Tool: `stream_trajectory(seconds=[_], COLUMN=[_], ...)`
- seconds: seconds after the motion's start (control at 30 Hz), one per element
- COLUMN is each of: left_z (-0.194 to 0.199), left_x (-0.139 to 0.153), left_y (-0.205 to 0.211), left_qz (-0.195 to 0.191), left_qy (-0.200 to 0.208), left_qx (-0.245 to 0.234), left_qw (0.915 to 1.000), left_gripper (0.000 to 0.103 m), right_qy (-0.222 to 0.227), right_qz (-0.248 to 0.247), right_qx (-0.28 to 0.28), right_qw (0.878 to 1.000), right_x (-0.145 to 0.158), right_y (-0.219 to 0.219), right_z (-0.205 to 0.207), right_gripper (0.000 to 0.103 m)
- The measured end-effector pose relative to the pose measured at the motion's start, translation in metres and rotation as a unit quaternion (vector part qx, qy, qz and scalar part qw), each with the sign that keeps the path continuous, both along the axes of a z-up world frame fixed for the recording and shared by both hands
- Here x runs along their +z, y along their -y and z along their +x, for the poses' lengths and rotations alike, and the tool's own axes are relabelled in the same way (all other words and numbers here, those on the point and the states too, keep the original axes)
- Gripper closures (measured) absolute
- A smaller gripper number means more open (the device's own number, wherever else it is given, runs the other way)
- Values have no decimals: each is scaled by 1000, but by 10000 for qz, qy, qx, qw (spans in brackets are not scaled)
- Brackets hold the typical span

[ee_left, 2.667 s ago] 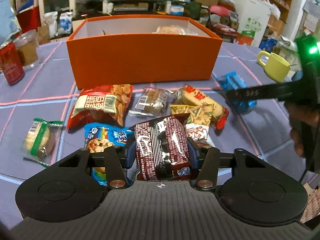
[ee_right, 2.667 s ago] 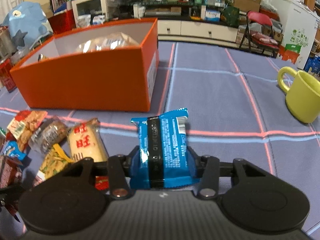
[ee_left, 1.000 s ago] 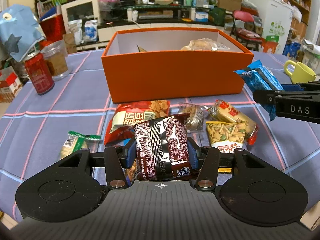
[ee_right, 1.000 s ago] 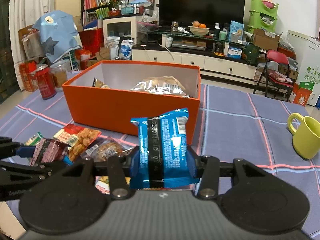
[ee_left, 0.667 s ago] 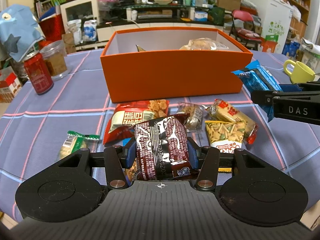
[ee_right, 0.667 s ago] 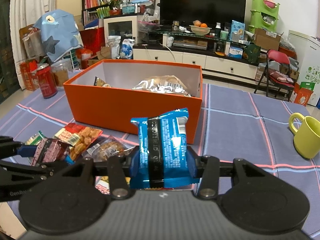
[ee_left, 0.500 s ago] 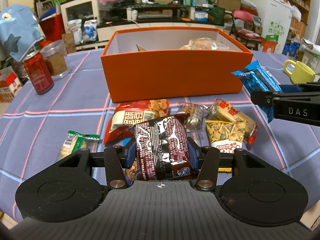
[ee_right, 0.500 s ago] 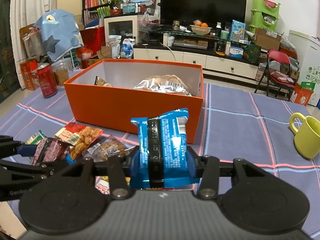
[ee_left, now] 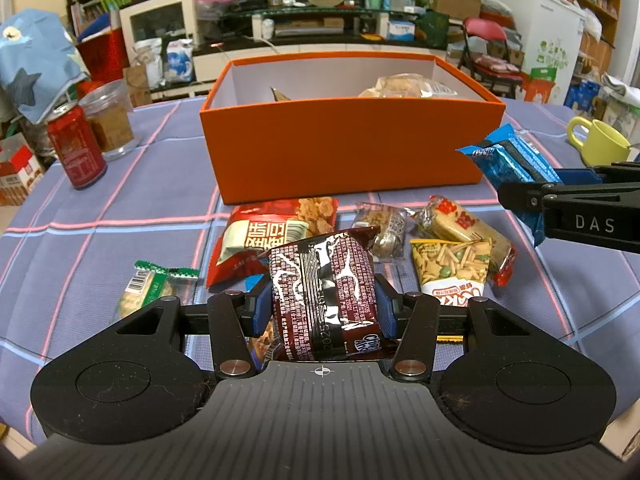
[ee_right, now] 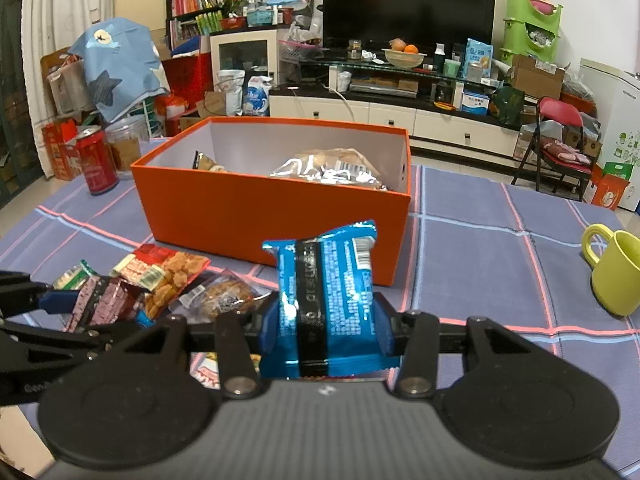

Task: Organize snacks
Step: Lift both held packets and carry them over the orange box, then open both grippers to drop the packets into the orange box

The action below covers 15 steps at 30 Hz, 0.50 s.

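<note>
Grippers both loaded. My left gripper [ee_left: 322, 308] pinches a dark brown snack pack [ee_left: 324, 296], blue pads pressed on its two sides, pack standing upright between them and lifted off the table. My right gripper [ee_right: 326, 332] clamps a blue snack pack [ee_right: 328, 300] the same way, upright, black stripe facing the camera.

From the left tool, the orange box [ee_left: 348, 152] sits straight ahead, open top, well beyond the fingertips. Inside I see a clear-wrapped pack [ee_left: 408, 86] toward its right and a small dark pack corner [ee_left: 280, 94] near the middle. Between the left tool and the box lie loose snacks on the purple checked tablecloth [ee_left: 100, 208]: a red pack [ee_left: 272, 232] just ahead-left, a small clear cookie pack [ee_left: 382, 228] ahead, a red-and-yellow cracker pack [ee_left: 464, 228] ahead-right, a yellow mix pack [ee_left: 452, 268] just right of the held pack, a green-edged pack [ee_left: 148, 288] to the left. Something blue and orange lies under the held pack; can't tell what.

Right tool shows at the right edge of the left view, to my right and nearer the box's right corner. A red can [ee_left: 76, 148] and a clear jar [ee_left: 108, 120] stand far left; a yellow-green mug [ee_right: 616, 272] stands right of the right tool, well apart.
</note>
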<state>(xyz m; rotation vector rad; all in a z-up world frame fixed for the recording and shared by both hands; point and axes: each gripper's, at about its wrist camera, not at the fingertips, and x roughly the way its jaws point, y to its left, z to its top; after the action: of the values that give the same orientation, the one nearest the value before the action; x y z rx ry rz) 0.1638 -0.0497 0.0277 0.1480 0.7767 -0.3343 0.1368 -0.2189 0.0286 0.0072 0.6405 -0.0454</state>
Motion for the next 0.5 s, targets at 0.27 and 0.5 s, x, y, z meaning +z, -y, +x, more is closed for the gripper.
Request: stream_trajectory(seconds=[0.27,0.5], left_z=[-2,29], left_x=[18,72], left_y=[-12,-22], left_qz=[-219,-479], left_qy=[147,712], left_qx=[78,183], left_qw=[9996,9961], left_gripper=[75,75], right_qy=[159,661], right_qz=[106,371], right_qx=[96,46], right_qw=[9998,9971], right_x=[12,55], right_y=[-4,2], right_z=[-4,15], right_gripper=[55,55])
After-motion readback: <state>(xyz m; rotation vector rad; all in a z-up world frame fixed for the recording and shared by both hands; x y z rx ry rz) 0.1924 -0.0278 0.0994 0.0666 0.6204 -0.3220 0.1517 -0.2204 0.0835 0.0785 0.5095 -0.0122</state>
